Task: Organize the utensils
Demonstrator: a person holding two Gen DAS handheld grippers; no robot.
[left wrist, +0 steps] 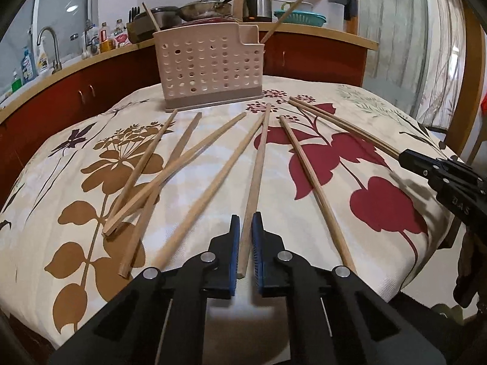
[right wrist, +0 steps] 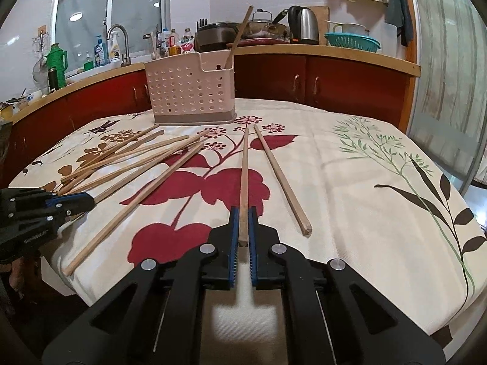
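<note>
Several wooden chopsticks lie fanned on the floral tablecloth [left wrist: 213,182] in front of a beige perforated utensil holder [left wrist: 210,70], which holds two chopsticks. My left gripper [left wrist: 246,222] is shut on the near end of one chopstick [left wrist: 258,164] that lies on the cloth. My right gripper [right wrist: 243,216] is shut on the near end of another chopstick [right wrist: 244,170], with a second chopstick [right wrist: 280,179] lying just to its right. The holder [right wrist: 190,91] stands at the table's far side. Each gripper shows in the other's view, the right [left wrist: 401,155] and the left [right wrist: 89,199].
A red kitchen counter [right wrist: 334,76] curves behind the table with a sink tap [right wrist: 120,39], bottles, pans, a kettle [right wrist: 304,26] and a teal colander [right wrist: 351,42]. A curtain hangs at the right. The table's front edge drops off just under both grippers.
</note>
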